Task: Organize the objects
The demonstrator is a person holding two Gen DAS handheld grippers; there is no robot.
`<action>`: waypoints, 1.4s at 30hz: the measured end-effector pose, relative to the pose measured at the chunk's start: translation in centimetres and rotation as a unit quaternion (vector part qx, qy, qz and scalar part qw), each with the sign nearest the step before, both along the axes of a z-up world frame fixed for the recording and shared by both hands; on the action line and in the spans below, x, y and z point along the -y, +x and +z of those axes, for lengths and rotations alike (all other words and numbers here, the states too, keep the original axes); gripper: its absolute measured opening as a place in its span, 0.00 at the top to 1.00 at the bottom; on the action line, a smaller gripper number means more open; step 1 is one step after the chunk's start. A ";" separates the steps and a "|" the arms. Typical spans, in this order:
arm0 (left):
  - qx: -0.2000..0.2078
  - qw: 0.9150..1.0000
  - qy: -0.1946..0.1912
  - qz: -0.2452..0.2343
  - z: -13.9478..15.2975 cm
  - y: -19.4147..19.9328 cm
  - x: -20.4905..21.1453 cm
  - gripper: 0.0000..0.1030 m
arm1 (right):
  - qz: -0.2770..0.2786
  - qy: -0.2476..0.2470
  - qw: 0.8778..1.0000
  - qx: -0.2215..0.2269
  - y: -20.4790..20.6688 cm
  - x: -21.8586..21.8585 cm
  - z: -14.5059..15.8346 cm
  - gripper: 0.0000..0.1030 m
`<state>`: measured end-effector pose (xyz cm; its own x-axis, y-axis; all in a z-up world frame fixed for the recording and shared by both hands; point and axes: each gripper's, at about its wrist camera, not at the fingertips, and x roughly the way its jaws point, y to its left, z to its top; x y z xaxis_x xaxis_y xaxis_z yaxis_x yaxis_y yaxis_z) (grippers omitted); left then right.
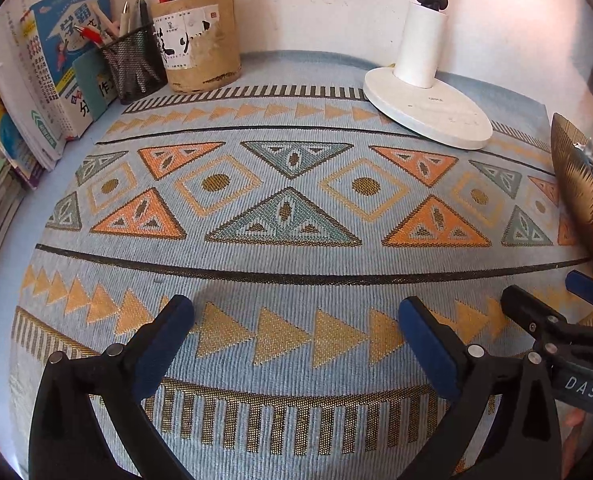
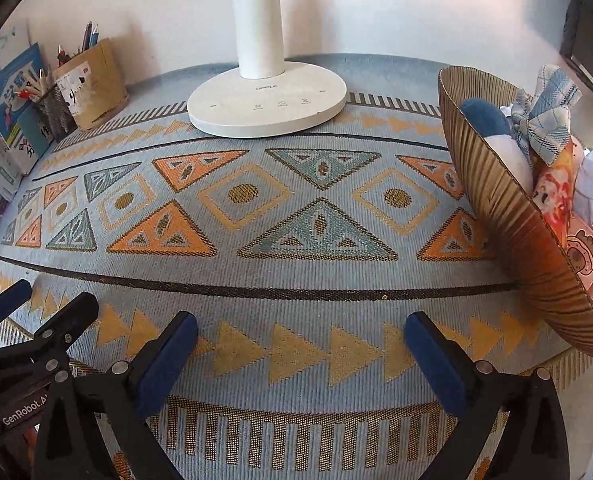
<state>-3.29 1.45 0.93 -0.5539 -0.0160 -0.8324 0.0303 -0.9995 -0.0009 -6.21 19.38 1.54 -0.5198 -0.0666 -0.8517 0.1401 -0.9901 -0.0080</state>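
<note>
- Both my grippers hang over the patterned mat (image 1: 288, 216): left gripper (image 1: 296, 334) and right gripper (image 2: 301, 354) each have jaws spread wide with nothing between them.
- I'd judge sorting is nearly done: pens sit in the mesh pen cup (image 1: 134, 62) and cardboard pen holder (image 1: 200, 46), leaving the middle bare.
- Only my right view shows inside the ribbed gold bowl (image 2: 508, 216): plaid cloth bow (image 2: 544, 116), crumpled paper.

Patterned mat (image 2: 296, 240) — lamp (image 2: 266, 108), basket (image 2: 516, 232), pen cups (image 1: 196, 52).
</note>
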 end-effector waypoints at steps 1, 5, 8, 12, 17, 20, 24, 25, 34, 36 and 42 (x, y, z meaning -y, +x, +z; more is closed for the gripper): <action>-0.003 1.000 0.000 0.000 0.0 0.1 0.0 0.00 | -0.003 -0.001 1.000 -0.006 0.2 0.0 -0.1 0.00; -0.007 1.000 0.000 0.002 0.2 0.4 0.0 0.00 | -0.011 -0.001 1.000 -0.013 0.3 0.0 -0.3 0.00; -0.008 1.000 0.000 0.003 0.3 0.3 0.0 0.00 | -0.010 -0.002 1.000 -0.015 0.2 -0.1 -0.4 0.00; -0.008 1.000 0.000 0.003 0.5 0.3 0.1 0.00 | -0.010 -0.002 1.000 -0.015 0.3 -0.1 -0.3 0.00; -0.008 1.000 0.001 0.003 0.7 0.4 0.1 0.00 | -0.010 -0.002 1.000 -0.015 0.2 -0.1 -0.3 0.00; -0.007 1.000 0.001 0.004 0.8 0.4 0.3 0.00 | -0.010 -0.002 1.000 -0.015 0.3 -0.1 -0.4 0.00; -0.010 1.000 0.002 0.006 0.9 0.7 0.5 0.00 | -0.010 -0.002 1.000 -0.015 0.3 -0.1 -0.4 0.00; -0.012 1.000 0.002 0.011 0.9 0.7 0.6 0.00 | -0.010 -0.003 1.000 -0.016 0.3 -0.1 -0.4 0.00; -0.020 1.000 0.003 0.023 0.8 1.0 1.0 0.00 | -0.015 -0.004 1.000 -0.016 0.1 -0.2 -0.4 0.00; -0.020 1.000 0.003 0.023 0.8 0.8 1.0 0.00 | -0.020 -0.002 1.000 -0.017 0.2 -0.1 -0.3 0.00; -0.020 1.000 0.004 0.024 0.8 0.6 0.9 0.00 | -0.010 -0.001 0.999 -0.035 0.9 -0.3 -0.5 0.00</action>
<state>-2.67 0.52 1.70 -0.5851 -0.0361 -0.8102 0.0781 -0.9969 -0.0120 -5.28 19.66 1.08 -0.5791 -0.0584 -0.8132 0.1200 -0.9927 -0.0142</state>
